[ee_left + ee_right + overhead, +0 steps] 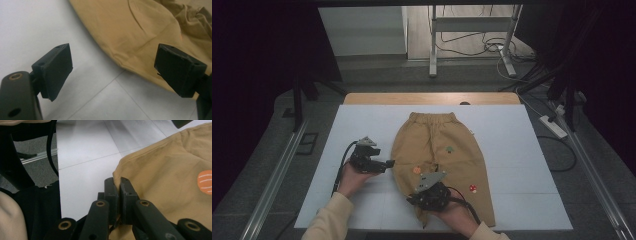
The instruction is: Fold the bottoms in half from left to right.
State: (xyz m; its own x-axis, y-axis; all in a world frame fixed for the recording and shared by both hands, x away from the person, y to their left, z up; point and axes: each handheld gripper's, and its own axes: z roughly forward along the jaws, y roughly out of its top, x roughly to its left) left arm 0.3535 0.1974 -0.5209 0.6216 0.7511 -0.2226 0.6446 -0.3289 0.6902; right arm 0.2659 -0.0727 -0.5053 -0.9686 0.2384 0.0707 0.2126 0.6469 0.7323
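We're looking down on a pair of tan trousers lying flat on the white table, waistband at the far side, legs running toward the person. Our left gripper sits just beside the trousers' left edge, and in the left gripper view its jaws stand wide apart, nothing between them, the tan hem lying on the white surface ahead. Our right gripper is down on the near part of the left trouser leg; in the right gripper view its jaws are pressed together, pinching the fabric edge, with an orange patch close by.
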